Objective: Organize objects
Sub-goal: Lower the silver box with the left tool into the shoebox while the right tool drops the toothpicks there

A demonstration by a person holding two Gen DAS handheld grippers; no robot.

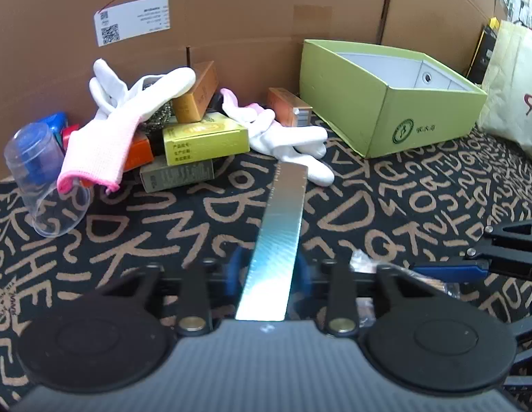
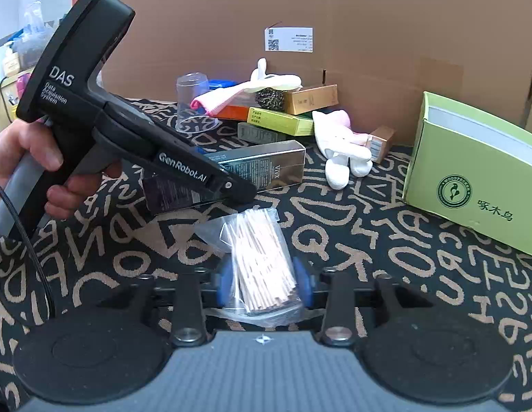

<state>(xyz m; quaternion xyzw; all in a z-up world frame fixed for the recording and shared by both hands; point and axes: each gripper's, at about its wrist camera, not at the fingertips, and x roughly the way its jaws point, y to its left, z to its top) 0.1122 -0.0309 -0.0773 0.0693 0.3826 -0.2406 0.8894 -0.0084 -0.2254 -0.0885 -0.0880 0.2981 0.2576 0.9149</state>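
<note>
Objects mid-transfer: left gripper [image 1: 268, 267] clamps silver carton [image 1: 279, 233], right gripper [image 2: 264, 285] clamps toothpick bag [image 2: 262, 261]; likely next, green box [image 1: 420, 127] at 1 o'clock.

Your cloth [image 1: 420, 213]: black, tan scrawled letters. Open box [image 1: 420, 127] lime green, grey-white inside. Gloves [image 1: 286, 140] white, pink cuffs. Held box [image 1: 279, 237] mirror-silver. Pads [image 2: 302, 285] blue.

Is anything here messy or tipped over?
Yes. The clear plastic cup stands upside down. White gloves are draped over a jumbled heap of small boxes by the cardboard wall, while the green box sits empty.
</note>
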